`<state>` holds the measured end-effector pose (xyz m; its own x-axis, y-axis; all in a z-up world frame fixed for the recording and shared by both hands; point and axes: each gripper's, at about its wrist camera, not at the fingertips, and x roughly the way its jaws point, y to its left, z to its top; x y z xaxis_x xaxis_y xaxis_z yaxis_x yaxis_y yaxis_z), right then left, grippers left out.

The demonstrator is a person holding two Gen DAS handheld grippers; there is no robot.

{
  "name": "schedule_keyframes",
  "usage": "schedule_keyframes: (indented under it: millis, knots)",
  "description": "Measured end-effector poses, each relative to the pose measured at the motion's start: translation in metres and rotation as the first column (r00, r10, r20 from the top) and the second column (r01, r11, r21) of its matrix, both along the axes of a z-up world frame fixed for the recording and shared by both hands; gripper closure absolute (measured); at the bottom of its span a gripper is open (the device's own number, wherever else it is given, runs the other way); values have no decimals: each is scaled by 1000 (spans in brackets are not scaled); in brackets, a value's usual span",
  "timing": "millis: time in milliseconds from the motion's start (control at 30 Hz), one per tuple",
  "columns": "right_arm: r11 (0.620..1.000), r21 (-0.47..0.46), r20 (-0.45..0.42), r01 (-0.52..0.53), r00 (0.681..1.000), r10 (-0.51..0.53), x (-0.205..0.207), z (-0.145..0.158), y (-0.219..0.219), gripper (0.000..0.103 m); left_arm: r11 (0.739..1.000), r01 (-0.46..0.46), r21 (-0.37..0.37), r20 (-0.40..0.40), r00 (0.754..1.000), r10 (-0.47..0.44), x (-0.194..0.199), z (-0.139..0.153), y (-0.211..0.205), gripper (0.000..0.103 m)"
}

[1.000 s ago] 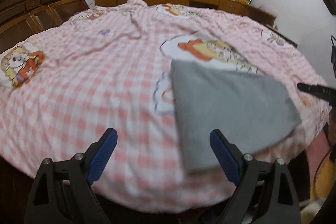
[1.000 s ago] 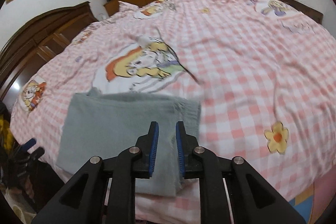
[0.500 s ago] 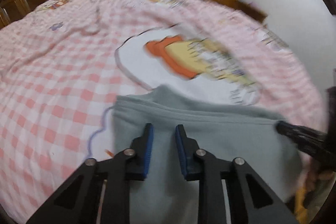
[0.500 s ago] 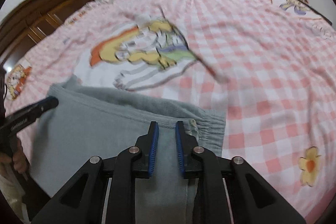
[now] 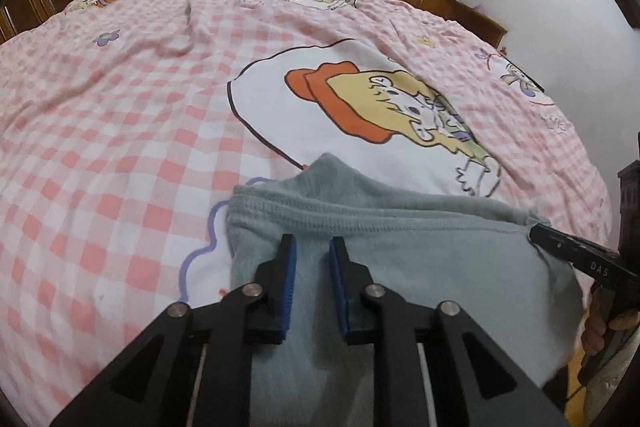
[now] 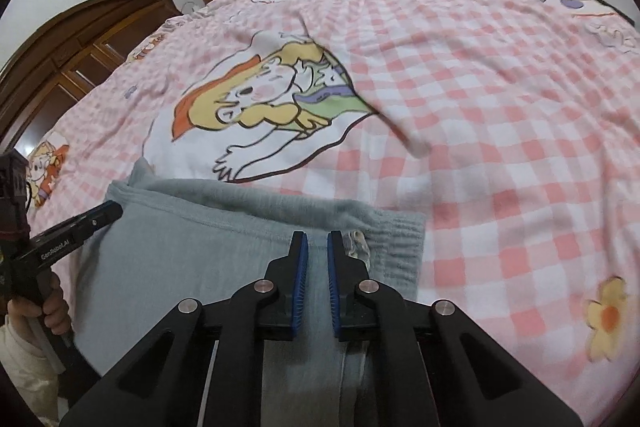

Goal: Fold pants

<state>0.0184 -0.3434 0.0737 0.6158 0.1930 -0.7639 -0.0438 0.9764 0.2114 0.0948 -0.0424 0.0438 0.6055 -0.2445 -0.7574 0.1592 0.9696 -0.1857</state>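
left gripper (image 5: 312, 247) jaws narrowed since, over pants (image 5: 420, 267)

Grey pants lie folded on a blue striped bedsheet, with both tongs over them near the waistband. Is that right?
Not quite: the bedsheet is pink and white checked with cartoon prints, as both wrist views show. The grey pants do lie folded there, with left tongs and right tongs over them.
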Motion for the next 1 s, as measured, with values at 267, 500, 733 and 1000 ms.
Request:
schedule_keyframes:
  millis: [267,500,733,1000]
  knots:
    - [996,-67,14,-51,999,52,-58,29,9,86,996,30,84,22,999,-32,-59,21,-9,51]
    - [993,-85,-23,-76,997,75,-96,17,20,86,998,3,57,-45,999,-1,-98,4,-1,48]
    - [995,-84,-122,-47,992,36,-92,-30,19,86,998,-35,-47,-121,992,29,-106,-23,19,44]
    - [999,-43,-90,-16,996,12,-97,-35,14,86,993,-51,-103,-130,991,37,-108,-29,26,40]
